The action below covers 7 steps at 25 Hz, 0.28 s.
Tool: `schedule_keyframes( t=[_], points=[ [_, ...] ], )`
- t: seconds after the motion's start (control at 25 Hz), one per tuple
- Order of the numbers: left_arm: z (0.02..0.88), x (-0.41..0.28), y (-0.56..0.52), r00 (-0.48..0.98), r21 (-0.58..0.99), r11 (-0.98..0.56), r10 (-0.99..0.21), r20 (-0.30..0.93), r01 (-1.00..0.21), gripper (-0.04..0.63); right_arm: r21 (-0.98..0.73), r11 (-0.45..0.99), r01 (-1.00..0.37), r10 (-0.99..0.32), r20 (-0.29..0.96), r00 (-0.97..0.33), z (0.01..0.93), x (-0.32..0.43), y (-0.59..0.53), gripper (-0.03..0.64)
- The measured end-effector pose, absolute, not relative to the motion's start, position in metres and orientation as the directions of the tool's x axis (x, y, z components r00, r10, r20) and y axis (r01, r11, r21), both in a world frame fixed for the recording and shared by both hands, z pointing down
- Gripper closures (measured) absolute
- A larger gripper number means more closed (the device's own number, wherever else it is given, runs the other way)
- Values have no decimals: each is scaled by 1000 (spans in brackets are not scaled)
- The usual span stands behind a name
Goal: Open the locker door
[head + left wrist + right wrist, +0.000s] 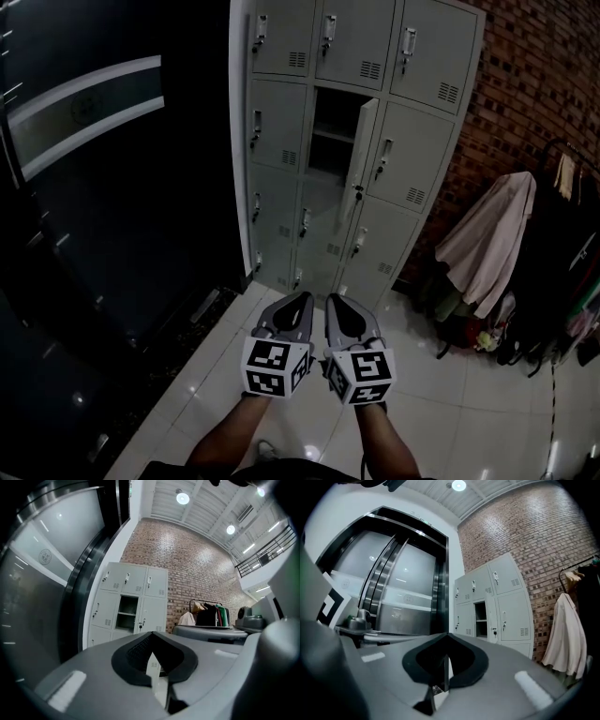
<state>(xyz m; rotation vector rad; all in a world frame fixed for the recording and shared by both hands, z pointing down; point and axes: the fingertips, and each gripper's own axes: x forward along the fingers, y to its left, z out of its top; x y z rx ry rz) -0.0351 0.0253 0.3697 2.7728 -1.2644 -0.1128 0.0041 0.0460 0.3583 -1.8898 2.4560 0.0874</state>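
The locker door (357, 161), upright and already ajar, is seen at twelve o'clock, well apart from the left gripper (301, 298) and the likely nearer right gripper (335, 300), both pressed together on nothing

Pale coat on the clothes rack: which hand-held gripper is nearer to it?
Right. The right hand-held gripper is well to the left of the pale coat, not touching it; the left hand-held gripper sits just beyond the right one, farther still.

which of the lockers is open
The middle-column locker, second row from the top: its door hangs swung out, baring a shelf inside. Every other locker door is shut.
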Motion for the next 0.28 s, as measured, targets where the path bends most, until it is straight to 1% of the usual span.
schedule_keyframes(
  t=[0.28],
  points=[
    [374, -29, 42, 646, 102, -646, -762, -33, -757, 591, 17, 271, -962, -961, -57, -272, 371, 7, 62, 620]
  ],
)
